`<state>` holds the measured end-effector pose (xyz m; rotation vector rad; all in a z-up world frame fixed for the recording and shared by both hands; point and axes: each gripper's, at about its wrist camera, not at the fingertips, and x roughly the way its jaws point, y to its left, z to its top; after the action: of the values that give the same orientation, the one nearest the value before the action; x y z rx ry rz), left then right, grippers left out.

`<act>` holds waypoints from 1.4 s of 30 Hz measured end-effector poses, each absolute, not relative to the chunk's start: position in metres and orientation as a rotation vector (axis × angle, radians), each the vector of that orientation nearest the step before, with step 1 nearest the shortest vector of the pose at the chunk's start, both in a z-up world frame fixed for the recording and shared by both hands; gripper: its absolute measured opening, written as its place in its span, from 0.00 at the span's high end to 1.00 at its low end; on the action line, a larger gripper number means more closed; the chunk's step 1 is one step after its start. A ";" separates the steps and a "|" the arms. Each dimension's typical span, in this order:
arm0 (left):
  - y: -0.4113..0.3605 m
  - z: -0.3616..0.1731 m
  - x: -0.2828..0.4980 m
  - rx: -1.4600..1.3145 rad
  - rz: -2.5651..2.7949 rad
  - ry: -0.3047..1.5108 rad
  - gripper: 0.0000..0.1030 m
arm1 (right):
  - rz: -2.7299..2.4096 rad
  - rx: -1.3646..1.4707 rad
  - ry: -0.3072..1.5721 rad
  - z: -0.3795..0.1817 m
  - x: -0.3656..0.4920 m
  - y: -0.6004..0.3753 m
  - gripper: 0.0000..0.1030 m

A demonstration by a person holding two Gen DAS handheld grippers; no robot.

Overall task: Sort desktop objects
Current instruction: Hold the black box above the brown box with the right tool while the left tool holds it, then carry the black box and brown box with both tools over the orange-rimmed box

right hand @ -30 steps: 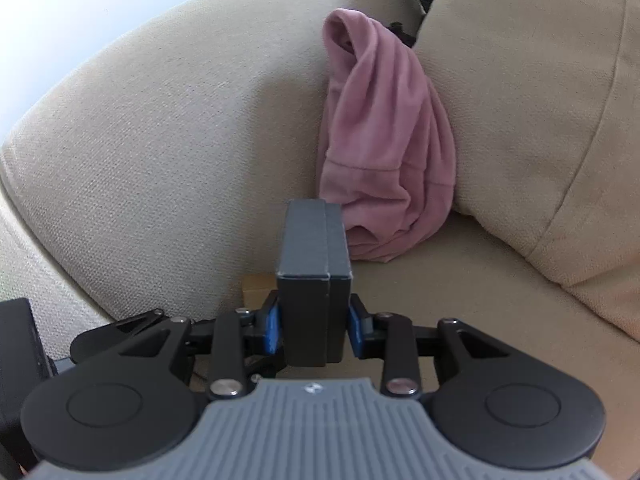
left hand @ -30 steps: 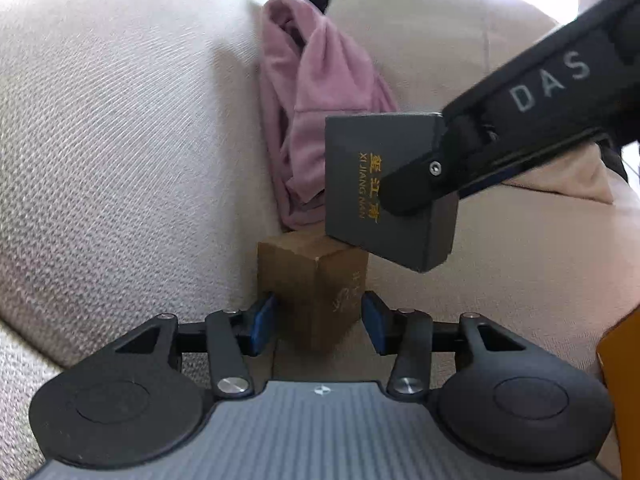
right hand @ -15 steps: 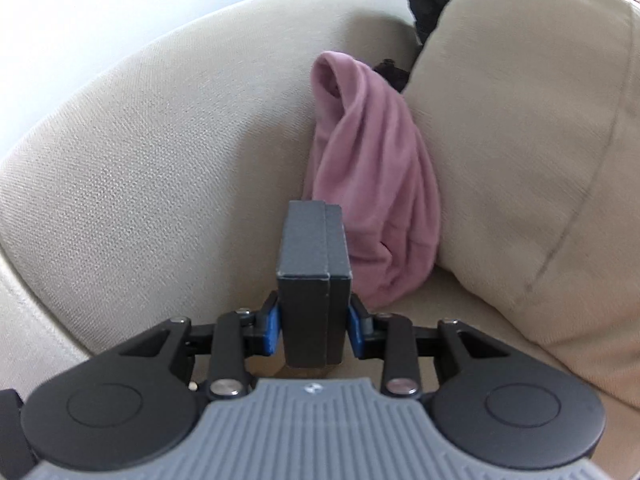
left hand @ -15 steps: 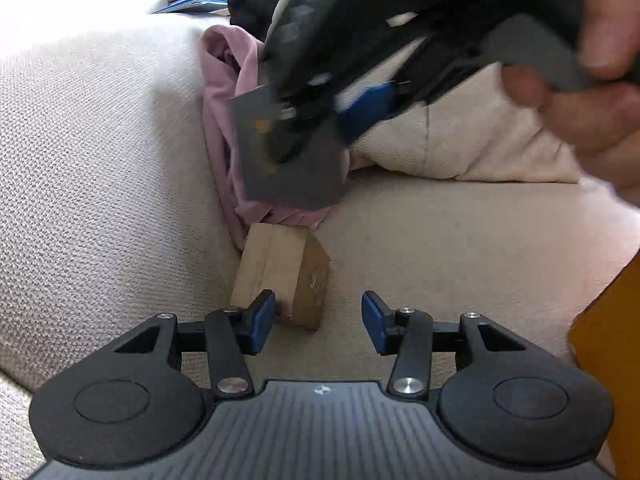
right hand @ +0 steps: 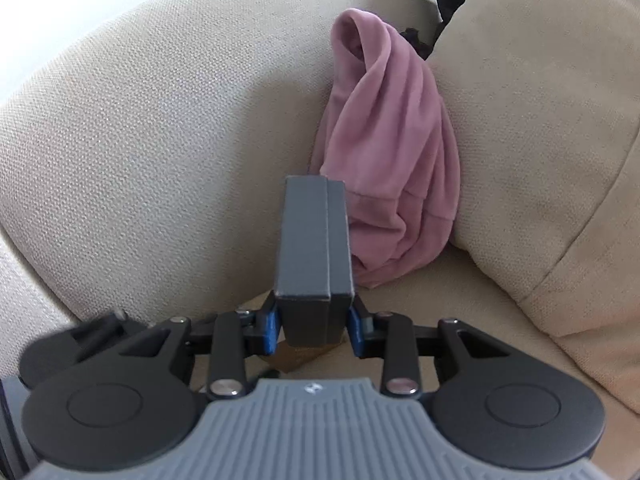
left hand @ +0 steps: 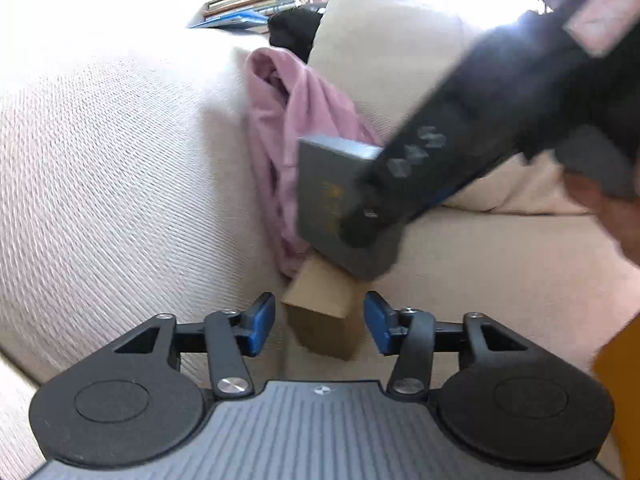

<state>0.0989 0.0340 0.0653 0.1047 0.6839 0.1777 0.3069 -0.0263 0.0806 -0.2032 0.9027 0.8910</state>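
A: Left gripper [left hand: 319, 322]?
B: Jaws opening, blue pads clear of the brown box [left hand: 322, 320] on both sides. Box between them, not pinched, resting on the sofa seat [left hand: 480, 272] at its back edge, against the backrest, just below the pink cloth [left hand: 288, 152].

A: Right gripper [right hand: 312, 326]?
B: Clamped on the grey box [right hand: 314, 256], pads pressing both sides. Held upright, above the brown box, overlapping its far end in the left view. Touching or not: cannot tell, blurred.
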 end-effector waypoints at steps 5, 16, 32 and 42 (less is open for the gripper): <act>0.040 0.057 0.122 0.150 0.123 0.750 0.37 | 0.896 -0.189 0.915 0.079 0.312 -0.029 0.66; 0.026 0.030 0.134 0.178 0.100 0.761 0.39 | 0.899 -0.108 0.943 0.078 0.318 -0.041 0.66; 0.006 0.110 0.056 -0.052 0.186 0.709 0.46 | 0.862 -0.051 0.856 0.143 0.239 -0.119 0.66; -0.027 0.168 0.031 -0.120 0.070 0.652 0.46 | 0.772 -0.032 0.829 0.165 0.165 -0.217 0.66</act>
<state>0.0314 -0.0269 0.1680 -0.1205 0.6522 0.0696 0.1650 -0.2170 0.1651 -0.0321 0.8295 0.7715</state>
